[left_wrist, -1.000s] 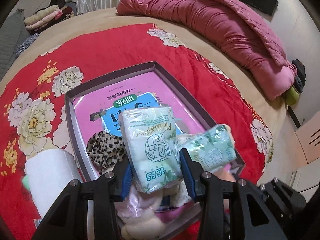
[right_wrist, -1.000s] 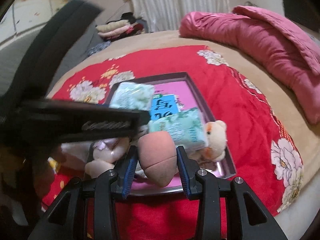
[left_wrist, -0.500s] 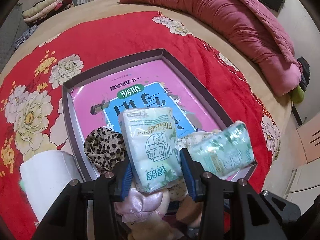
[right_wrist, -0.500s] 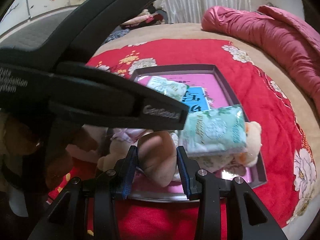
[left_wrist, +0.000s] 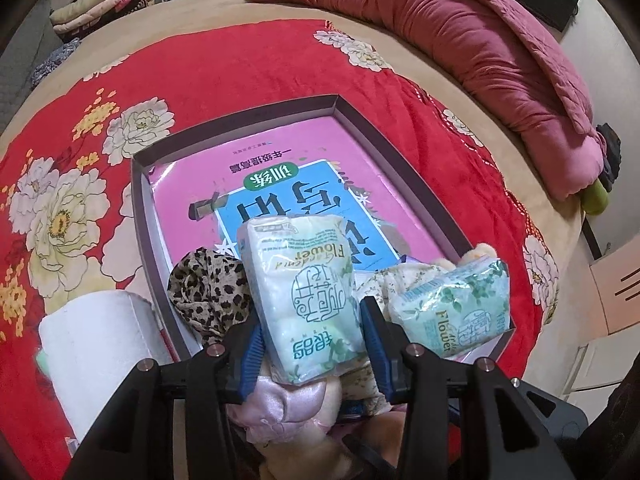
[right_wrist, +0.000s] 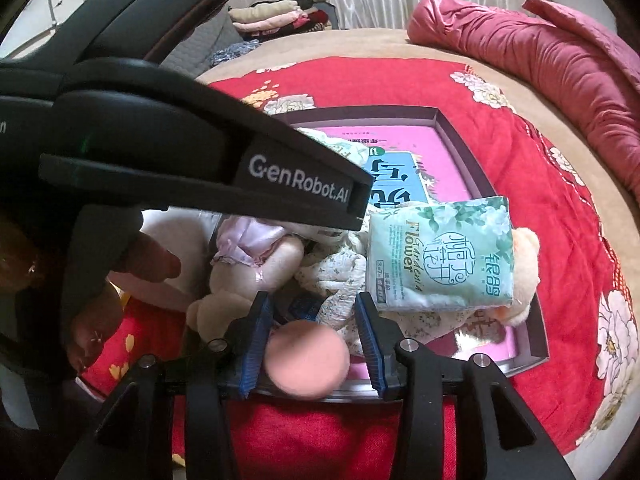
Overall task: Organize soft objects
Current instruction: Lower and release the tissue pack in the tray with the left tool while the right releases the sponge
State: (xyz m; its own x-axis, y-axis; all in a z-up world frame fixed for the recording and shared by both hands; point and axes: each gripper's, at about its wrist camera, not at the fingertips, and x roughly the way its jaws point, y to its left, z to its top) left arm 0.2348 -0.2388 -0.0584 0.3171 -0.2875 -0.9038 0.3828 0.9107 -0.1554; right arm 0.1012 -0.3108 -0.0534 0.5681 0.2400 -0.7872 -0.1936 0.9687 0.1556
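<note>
Broadly, the bed [left_wrist: 208,44] with its red floral blanket [left_wrist: 224,76] carries a shallow dark tray [left_wrist: 336,101], lined with a pink and blue book cover [left_wrist: 320,168], and most of the soft objects already sit at the tray's near end. A white paper roll [left_wrist: 100,332] lies outside the tray on its left side, so by my reading it may yet need placing. Inside lie a plush bear [right_wrist: 524,268], a floral cloth [right_wrist: 340,276], a pale satin-dressed plush [right_wrist: 256,256], a leopard-print cloth [left_wrist: 204,292] and one green tissue pack [right_wrist: 440,256] resting on the pile. The left gripper [left_wrist: 312,332] has its jaws clamped on a second tissue pack [left_wrist: 300,300], held above the near pile and not yet set down. The right gripper [right_wrist: 314,328] is opening its jaws, and a pink sponge puff [right_wrist: 306,364] sits between them over the tray's near edge, no longer pressed on both sides and apparently being let go. I would judge the job well advanced: the held pack and perhaps the roll remain.
</note>
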